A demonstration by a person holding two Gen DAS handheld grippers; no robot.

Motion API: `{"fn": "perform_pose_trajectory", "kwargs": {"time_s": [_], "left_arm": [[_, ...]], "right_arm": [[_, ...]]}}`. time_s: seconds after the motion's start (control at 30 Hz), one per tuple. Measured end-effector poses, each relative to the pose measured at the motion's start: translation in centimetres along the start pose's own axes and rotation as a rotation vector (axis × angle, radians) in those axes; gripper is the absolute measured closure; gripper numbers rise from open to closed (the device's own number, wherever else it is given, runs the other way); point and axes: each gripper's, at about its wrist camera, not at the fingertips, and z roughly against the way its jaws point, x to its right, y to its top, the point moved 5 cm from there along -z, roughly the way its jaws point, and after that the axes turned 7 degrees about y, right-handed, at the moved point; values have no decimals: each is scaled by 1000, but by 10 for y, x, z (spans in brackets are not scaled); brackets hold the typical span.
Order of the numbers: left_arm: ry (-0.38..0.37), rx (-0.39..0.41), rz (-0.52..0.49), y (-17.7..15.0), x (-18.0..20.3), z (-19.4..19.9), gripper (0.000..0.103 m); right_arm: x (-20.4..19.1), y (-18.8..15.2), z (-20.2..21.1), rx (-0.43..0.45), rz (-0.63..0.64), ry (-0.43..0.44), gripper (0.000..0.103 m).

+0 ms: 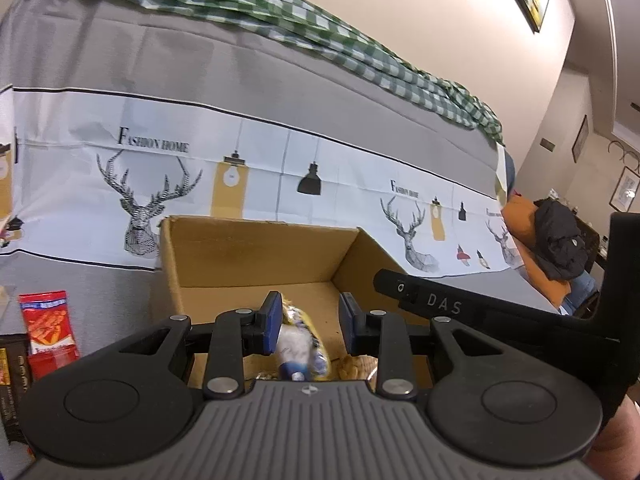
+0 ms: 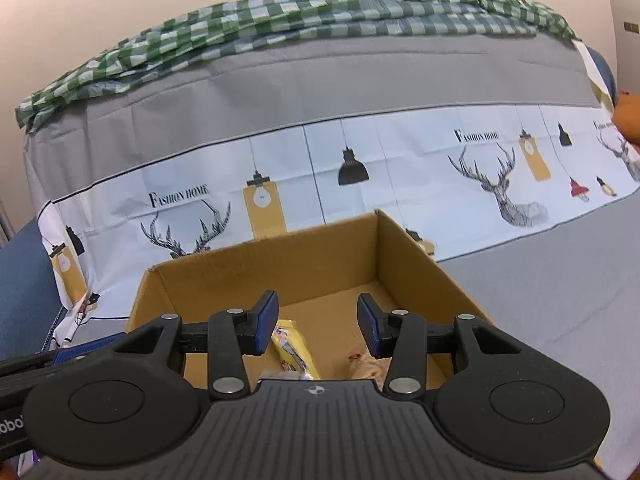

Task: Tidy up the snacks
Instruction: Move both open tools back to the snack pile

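An open cardboard box (image 1: 260, 226) stands on the grey printed cloth, and both grippers hang over its near edge. My left gripper (image 1: 310, 322) is open; a yellow, blue and white snack pack (image 1: 298, 346) lies blurred between and below its pads, with a gap on the right side. A beige snack (image 1: 356, 366) lies beside it in the box. My right gripper (image 2: 317, 326) is open over the same box (image 2: 280, 242) with nothing between its fingers. Below it lie the yellow pack (image 2: 294, 350) and the beige snack (image 2: 370, 364). Left of the box lie a red snack packet (image 1: 48, 328) and a dark packet (image 1: 14, 384).
A grey cloth with a white deer-and-lamp band (image 1: 280, 160) covers the surface and the backrest behind the box. A green checked cloth (image 1: 300, 20) lies along the top. An orange cushion with a black garment (image 1: 560, 240) sits far right. The other gripper's black body (image 1: 480, 308) reaches in from the right.
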Motion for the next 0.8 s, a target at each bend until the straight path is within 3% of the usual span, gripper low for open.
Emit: {"fn": "perform_pose_trajectory", "kwargs": {"time_s": [0.23,0.47,0.57,0.6,0.67,0.77,0.8], "left_arm": [[-1,-6,15,8,-22,38,71],[141,2,-159,5,-68,82,72],[217,-15,-99,-19,-106,85,73],[246,-66,-64,-28,-119,80,80],[318,-111,-42,-30,-136,76,81],[354,-123,-11,-31,-152,73,84],[377,-134,-12,-32,-157,72,84]], "right_arm": [[-36,-2,9,57,18,83,57],[-94,-19,24,75,56,240,65],[-123,-30,30,56,86,331,68],[-133,-34,32,49,96,359,68],[-151,-44,34,28,125,407,68],[-173,-61,31,-25,156,447,69],[-179,-65,29,-41,163,455,73]]}}
